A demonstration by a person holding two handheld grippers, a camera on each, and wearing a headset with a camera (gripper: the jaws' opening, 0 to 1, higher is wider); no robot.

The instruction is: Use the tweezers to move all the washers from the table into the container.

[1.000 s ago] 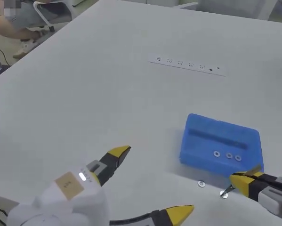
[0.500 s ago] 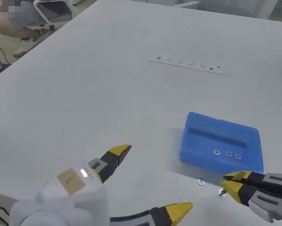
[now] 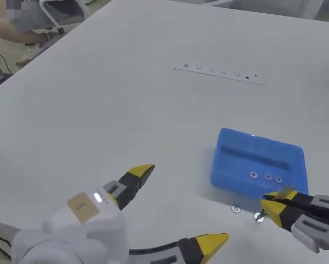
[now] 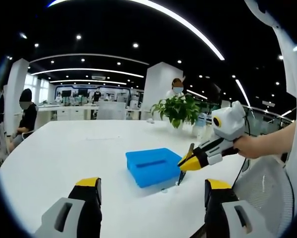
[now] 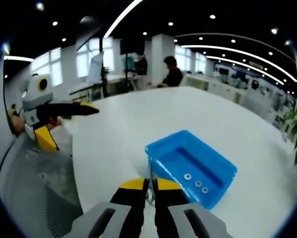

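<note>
No text can be read. A tan label (image 3: 83, 205) is seen on the left gripper (image 3: 184, 204), but its print is too blurred to be made out. A row of small dark marks (image 3: 219, 73) is seen on the table (image 3: 98, 110); none is legible.

The left tool (image 3: 187, 202) has a white body with a tan label, and black jaws tipped in yellow. The right tool (image 3: 267, 203) has the same yellow tips on a pale grey body, with thin dark tweezers (image 4: 180, 177) between them. Just ahead of the right tool the container (image 3: 260, 157) is a plain bright blue and the washers (image 3: 268, 177) in it are silver, as are the loose washers (image 3: 236, 209) beside that tool's tips on the plain white table (image 3: 126, 110), which carries a strip of small dark marks (image 3: 219, 73) far ahead of both tools.
</note>
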